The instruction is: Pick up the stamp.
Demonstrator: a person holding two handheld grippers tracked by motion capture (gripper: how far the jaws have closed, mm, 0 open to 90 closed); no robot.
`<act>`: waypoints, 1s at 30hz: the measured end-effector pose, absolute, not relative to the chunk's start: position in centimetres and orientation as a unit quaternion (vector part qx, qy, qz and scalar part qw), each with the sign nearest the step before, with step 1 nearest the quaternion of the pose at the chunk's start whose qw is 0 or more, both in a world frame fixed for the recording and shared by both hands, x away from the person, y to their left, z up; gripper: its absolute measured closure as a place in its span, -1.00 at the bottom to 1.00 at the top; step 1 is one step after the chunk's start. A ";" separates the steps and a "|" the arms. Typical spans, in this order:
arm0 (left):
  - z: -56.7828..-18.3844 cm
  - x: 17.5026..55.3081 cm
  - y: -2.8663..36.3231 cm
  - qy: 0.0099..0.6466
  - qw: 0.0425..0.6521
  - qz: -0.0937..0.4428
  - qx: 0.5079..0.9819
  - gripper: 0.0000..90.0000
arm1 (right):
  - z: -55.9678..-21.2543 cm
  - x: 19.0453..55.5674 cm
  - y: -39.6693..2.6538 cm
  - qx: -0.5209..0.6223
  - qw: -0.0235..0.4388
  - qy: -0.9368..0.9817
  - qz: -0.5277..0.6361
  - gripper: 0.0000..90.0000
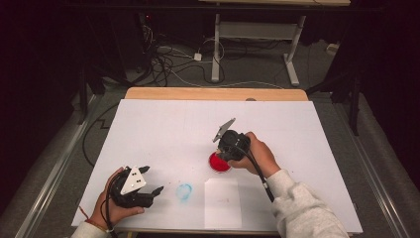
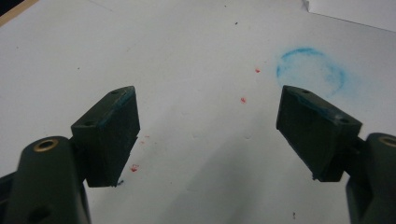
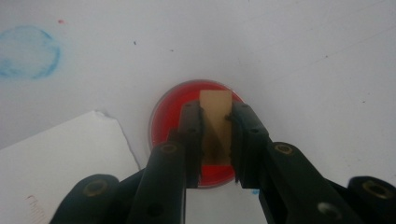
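Note:
A round red ink pad [image 1: 218, 163] lies on the white table cover [image 1: 163, 124], right of the middle. My right gripper [image 1: 223, 154] points down at it from above, shut on a small tan wooden block [image 3: 215, 122]. In the right gripper view the block stands upright between the jaws, right over the red ink pad [image 3: 166, 119]; whether it touches the pad I cannot tell. My left gripper [image 1: 152, 179] rests at the near left of the table, open, with nothing between its jaws [image 2: 208, 116].
A smudged blue ring of ink [image 1: 183, 191] marks the cover just right of the left gripper. A white paper sheet [image 1: 223, 201] lies at the front edge, below the pad. Small red specks [image 2: 243, 100] dot the cover. Cables and table legs lie on the floor beyond.

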State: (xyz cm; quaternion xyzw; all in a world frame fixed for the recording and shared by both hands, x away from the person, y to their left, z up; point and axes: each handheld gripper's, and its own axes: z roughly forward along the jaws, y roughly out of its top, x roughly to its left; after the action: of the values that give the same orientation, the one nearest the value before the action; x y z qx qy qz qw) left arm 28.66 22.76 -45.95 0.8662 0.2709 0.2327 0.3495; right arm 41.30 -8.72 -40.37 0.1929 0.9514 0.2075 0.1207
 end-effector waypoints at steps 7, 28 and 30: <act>-46.0 28.6 22.8 0.274 0.349 0.227 0.867 -0.54 | -42.4 42.0 -8.3 0.197 0.109 0.958 0.178 0.70; -46.1 28.6 22.5 0.271 0.346 0.226 0.869 -0.54 | -43.0 42.2 -8.1 0.214 0.099 0.956 0.173 0.70; -46.0 28.6 22.5 0.265 0.346 0.230 0.870 -0.54 | -43.0 42.1 -8.1 0.214 0.103 0.956 0.174 0.70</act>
State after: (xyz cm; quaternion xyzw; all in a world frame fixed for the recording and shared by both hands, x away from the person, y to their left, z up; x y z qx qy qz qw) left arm 28.65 22.46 -46.01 0.8699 0.2651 0.2304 0.3463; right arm 42.10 -8.09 -43.03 0.2143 0.9557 0.1736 0.1028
